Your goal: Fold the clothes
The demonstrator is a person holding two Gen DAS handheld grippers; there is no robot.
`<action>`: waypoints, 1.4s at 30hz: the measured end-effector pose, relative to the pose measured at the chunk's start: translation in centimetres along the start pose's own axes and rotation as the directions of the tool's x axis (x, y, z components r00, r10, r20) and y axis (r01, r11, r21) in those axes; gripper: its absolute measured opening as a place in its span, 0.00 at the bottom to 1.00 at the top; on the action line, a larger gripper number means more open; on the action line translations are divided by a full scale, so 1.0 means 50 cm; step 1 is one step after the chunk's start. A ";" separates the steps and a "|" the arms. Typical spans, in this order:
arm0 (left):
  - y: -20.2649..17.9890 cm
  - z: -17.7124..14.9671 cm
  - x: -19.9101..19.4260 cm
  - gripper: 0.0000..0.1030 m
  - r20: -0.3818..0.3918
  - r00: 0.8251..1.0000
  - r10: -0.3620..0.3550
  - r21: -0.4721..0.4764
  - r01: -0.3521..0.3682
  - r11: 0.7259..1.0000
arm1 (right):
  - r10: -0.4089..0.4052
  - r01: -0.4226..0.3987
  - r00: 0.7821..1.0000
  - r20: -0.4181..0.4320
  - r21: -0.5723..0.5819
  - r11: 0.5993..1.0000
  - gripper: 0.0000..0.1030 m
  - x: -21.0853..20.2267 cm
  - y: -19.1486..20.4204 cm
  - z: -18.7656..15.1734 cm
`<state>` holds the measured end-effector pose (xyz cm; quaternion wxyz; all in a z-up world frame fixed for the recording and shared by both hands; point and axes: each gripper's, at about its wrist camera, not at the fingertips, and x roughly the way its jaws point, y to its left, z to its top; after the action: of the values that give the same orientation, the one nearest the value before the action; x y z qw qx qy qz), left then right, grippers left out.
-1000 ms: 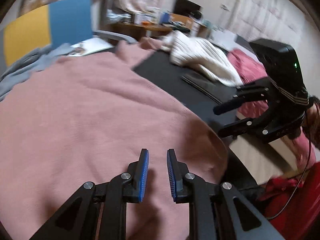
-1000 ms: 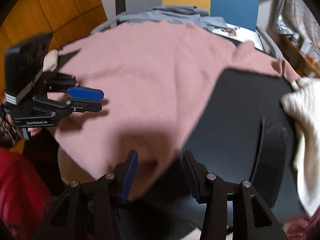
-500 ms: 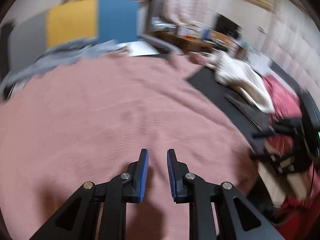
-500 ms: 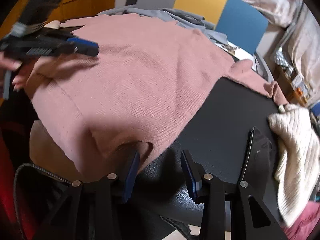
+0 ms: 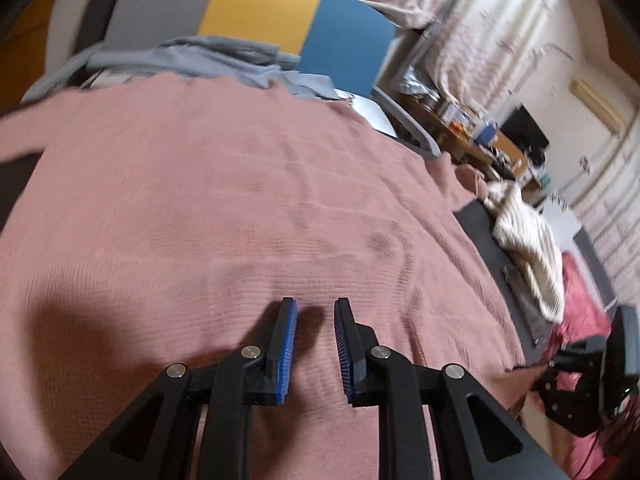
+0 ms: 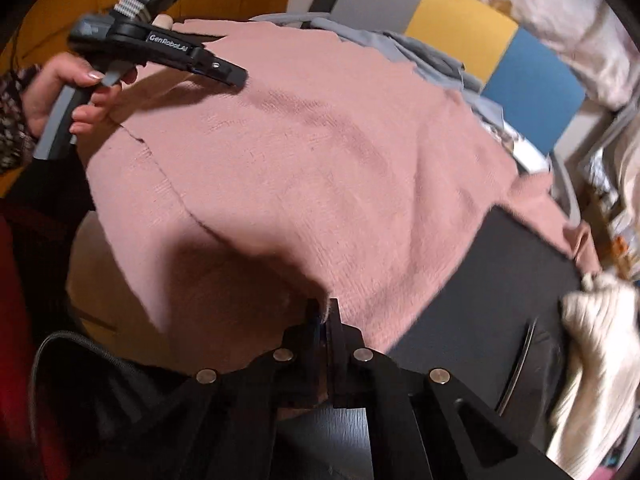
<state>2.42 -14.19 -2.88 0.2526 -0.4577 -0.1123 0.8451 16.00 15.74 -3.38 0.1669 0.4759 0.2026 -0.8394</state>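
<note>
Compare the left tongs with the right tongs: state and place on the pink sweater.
The left tongs are open with nothing between the blue pads; the right tongs are shut on the pink sweater. The left tongs sit over the flat middle of the sweater; the right tongs pinch its near edge, by the black surface. Both are black, two-fingered and hand-held.

The near hem of the pink sweater (image 6: 328, 200) is being hidden between the fingers of the right gripper (image 6: 322, 312). The white knit (image 6: 592, 364) is being cut off by the frame edge. The desk clutter (image 5: 472, 120) is being blurred beyond recognition.
</note>
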 end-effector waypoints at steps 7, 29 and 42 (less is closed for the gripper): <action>0.018 -0.008 0.011 0.19 -0.007 1.000 0.010 -0.003 -0.010 1.000 | -0.025 0.029 0.998 -0.066 0.058 0.998 0.02 0.002 -0.033 -0.040; -0.238 -0.090 0.056 0.21 -0.214 0.975 -0.051 0.506 0.155 0.849 | -0.013 0.027 0.994 -0.106 0.133 0.991 0.23 -0.028 -0.112 -0.038; 0.013 0.011 -0.010 0.21 0.014 0.972 0.236 0.241 -0.232 0.942 | 0.113 -0.134 0.989 0.094 0.250 0.959 0.31 0.112 -0.093 0.190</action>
<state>1.97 -14.96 -2.50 0.2049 -0.4403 0.0482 0.8729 4.11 14.53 -2.99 0.1640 0.4719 0.0558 -0.8645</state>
